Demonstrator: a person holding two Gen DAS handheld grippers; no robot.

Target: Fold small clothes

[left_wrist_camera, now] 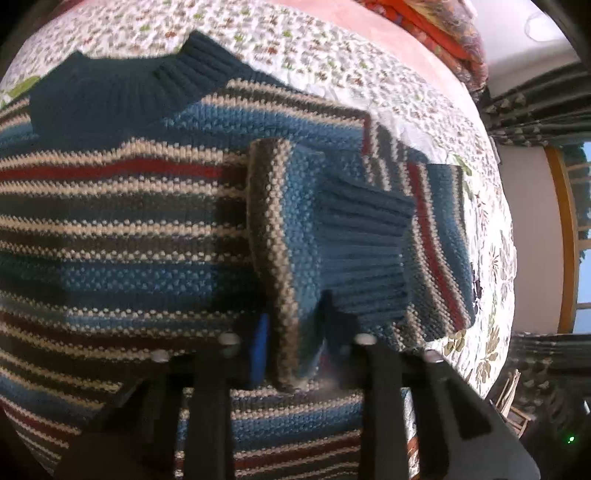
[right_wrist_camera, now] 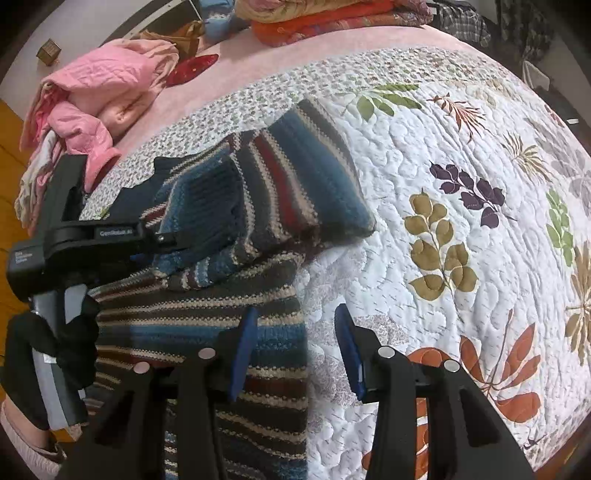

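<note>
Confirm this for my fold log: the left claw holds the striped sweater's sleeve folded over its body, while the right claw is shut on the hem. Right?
Not quite. The right claw is open over the sweater's edge, gripping nothing, as the right wrist view shows. The left claw does hold the sleeve.

leaf-print quilt (right_wrist_camera: 461,177) | pink clothes heap (right_wrist_camera: 92,96) — far edge | folded orange blanket (right_wrist_camera: 325,22)

Bed (right_wrist_camera: 461,122): covered w/ white quilted bedspread, leaf print in olive, purple, green, rust; small-floral border band, then plain pink strip at far edge. Directly on it: striped knit sweater (right_wrist_camera: 236,295), spread flat, one sleeve folded across body; pile of pink garments (right_wrist_camera: 99,99) at far-left corner; small red item (right_wrist_camera: 192,68) beside pile; folded orange bedding (right_wrist_camera: 325,22) along far edge.
</note>
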